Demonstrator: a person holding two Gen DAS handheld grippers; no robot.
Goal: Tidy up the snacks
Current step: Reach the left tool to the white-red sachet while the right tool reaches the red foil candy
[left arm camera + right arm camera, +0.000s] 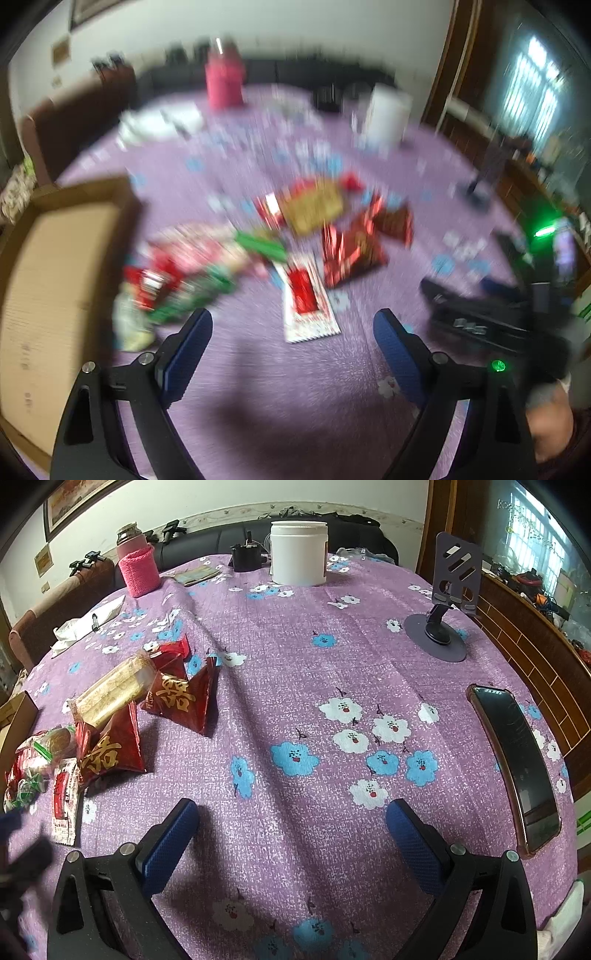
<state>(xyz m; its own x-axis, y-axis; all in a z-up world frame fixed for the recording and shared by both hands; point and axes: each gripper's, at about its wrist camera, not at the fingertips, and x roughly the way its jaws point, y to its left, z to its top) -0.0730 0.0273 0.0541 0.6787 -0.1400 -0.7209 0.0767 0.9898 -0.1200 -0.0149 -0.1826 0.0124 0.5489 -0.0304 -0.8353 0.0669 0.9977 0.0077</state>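
A pile of snack packets lies on the purple flowered tablecloth (295,686). In the blurred left wrist view a white-and-red sachet (308,299) lies just ahead of my open, empty left gripper (291,325); red foil bags (351,247), a golden pack (314,203) and green-and-red packets (184,280) lie beyond. An open cardboard box (55,295) stands at the left. In the right wrist view the red bags (177,698), golden pack (110,690) and sachet (64,801) lie far left of my open, empty right gripper (291,819).
A phone (517,764) lies at the right table edge, with a phone stand (443,627) behind it. A white tub (298,554), a pink-sleeved flask (138,568), a black cup (245,557) and tissues with a pen (88,624) stand at the back.
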